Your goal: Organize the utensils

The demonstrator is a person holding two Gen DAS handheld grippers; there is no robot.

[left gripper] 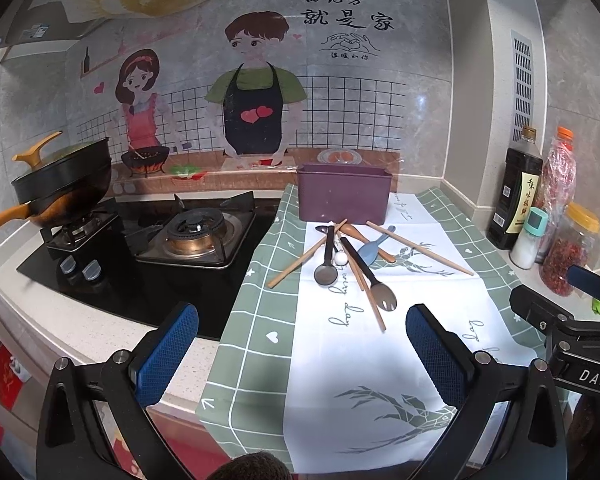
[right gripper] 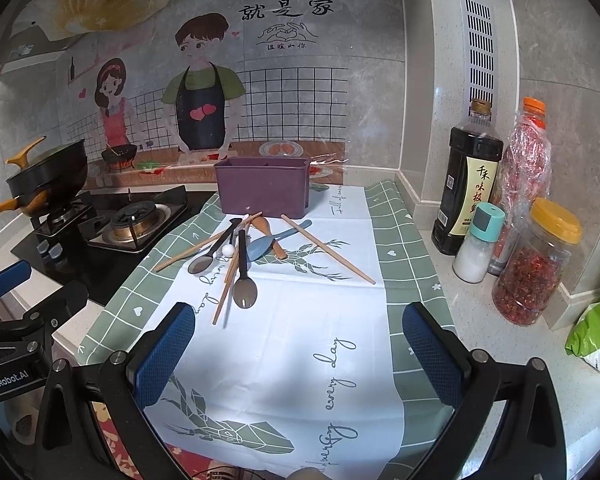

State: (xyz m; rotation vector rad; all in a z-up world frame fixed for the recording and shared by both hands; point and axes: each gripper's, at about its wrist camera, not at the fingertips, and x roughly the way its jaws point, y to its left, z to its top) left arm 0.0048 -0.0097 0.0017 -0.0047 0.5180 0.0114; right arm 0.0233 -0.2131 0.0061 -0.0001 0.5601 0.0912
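A heap of utensils lies on the green-and-white cloth (left gripper: 260, 320) (right gripper: 300, 320): two black-handled spoons (left gripper: 326, 270) (right gripper: 244, 290), a blue spoon (left gripper: 370, 250) (right gripper: 260, 248), a wooden spoon (left gripper: 356, 232) (right gripper: 278, 250), a white-tipped piece (left gripper: 341, 257) (right gripper: 228, 250) and wooden chopsticks (left gripper: 420, 249) (right gripper: 328, 250). Behind the heap stands a purple holder box (left gripper: 344, 196) (right gripper: 264, 188). My left gripper (left gripper: 302, 344) hovers open near the cloth's front edge, short of the heap. My right gripper (right gripper: 298, 346) is open too, beside it on the right, holding nothing.
A gas stove (left gripper: 192, 236) (right gripper: 136, 226) with a lidded black wok (left gripper: 64, 184) (right gripper: 48, 176) lies left of the cloth. At the right wall stand a soy sauce bottle (right gripper: 466, 196), a salt shaker (right gripper: 476, 244), a chilli jar (right gripper: 536, 268) and a green bag (right gripper: 596, 336).
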